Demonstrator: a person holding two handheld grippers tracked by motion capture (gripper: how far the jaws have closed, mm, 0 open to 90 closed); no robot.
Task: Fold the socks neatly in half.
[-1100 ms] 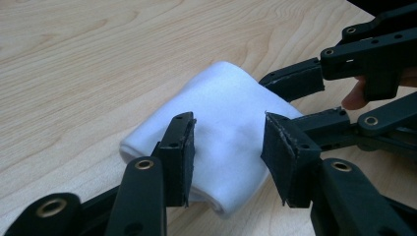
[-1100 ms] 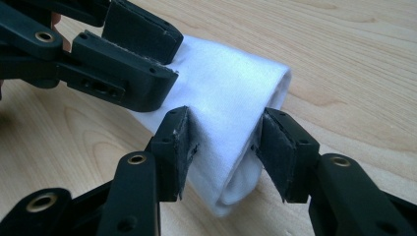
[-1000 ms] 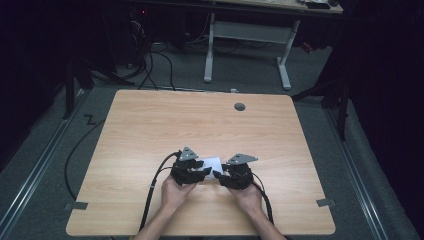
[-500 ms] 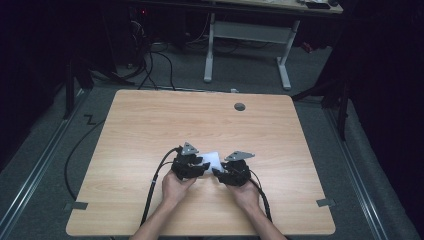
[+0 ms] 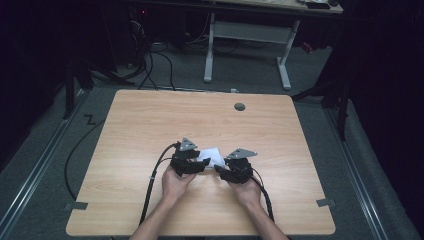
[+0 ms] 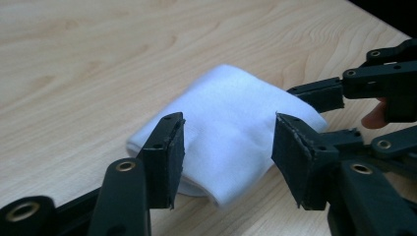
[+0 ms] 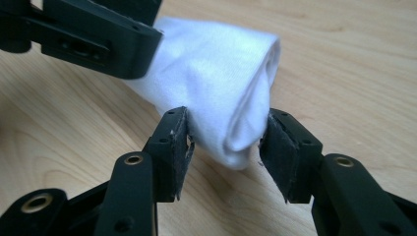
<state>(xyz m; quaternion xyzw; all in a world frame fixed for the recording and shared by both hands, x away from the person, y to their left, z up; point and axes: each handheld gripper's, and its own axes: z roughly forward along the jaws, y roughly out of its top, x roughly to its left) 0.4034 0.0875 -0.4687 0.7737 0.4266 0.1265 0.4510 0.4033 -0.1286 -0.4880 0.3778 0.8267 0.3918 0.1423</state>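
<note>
Right gripper view: folded white cloth (image 7: pixel 221 93) on table (image 7: pixel 344 59), clamped at end by right gripper (image 7: pixel 225 147). Left gripper (image 6: pixel 226 147) jaws just opened, cloth between, unpressed. Risk: fold loosened if single grip slips.

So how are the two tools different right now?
The right tool pinches the folded white cloth at its end; the left tool stands open around it, pads clear, having just opened wider. In the high view the left one sits slightly farther up the table. Both are black, two-jawed and hand-held.
</note>
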